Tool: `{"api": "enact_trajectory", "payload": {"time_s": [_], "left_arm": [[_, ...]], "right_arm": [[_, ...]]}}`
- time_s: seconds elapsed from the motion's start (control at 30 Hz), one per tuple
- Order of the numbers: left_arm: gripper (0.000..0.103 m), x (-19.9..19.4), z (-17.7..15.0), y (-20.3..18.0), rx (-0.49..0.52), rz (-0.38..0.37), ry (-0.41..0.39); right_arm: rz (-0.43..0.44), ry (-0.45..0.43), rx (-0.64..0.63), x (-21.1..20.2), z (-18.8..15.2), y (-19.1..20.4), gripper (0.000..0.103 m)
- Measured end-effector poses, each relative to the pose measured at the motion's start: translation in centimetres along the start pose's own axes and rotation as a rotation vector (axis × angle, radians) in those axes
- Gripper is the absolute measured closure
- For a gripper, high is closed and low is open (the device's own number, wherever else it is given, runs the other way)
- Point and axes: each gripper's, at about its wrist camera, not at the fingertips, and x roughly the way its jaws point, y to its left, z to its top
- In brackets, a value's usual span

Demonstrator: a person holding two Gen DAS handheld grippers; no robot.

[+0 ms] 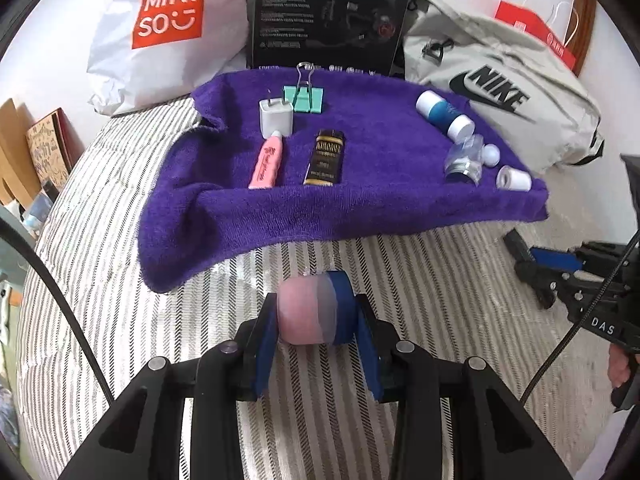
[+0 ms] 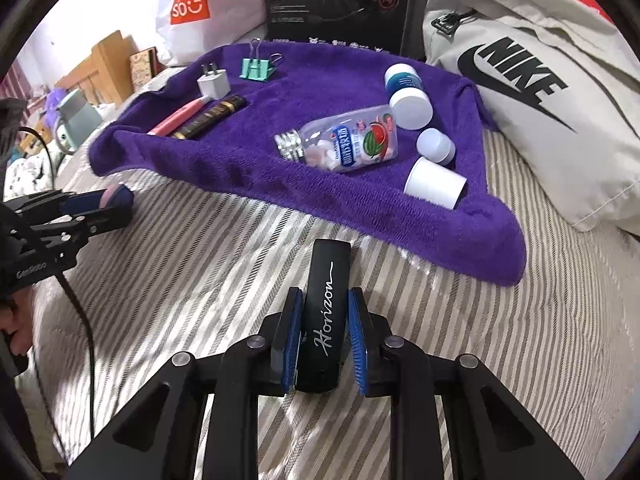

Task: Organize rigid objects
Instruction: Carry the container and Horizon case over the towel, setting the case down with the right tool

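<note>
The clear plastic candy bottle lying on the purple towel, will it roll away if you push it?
The clear plastic candy bottle looks rounded and lies on its side, so it could roll, though the fuzzy purple towel probably slows it. It looks mostly empty, so likely light. Its smooth plastic may be slippery.

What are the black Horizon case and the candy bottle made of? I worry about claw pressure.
Black oblong Horizon case: apparently hard plastic with a smooth satin sheen. Clear candy bottle: transparent glossy plastic, since its contents show through, with a ridged, metallic-looking silver cap.
</note>
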Motion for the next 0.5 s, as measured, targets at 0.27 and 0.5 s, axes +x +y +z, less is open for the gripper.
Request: {"api": "enact_trajectory", "payload": {"time_s": [0.27, 0.5], "left_arm": [[0.068, -1.7, 1.1, 0.0, -0.006, -0.019, -0.021], [0.068, -1.1, 1.8, -0.6, 0.011, -0.017, -0.003]], "right_arm": [[0.034, -0.023, -0.005, -2.2, 0.1, -0.2, 0.081], [0.046, -0.002, -0.013, -1.2, 0.7, -0.6, 0.081]]}}
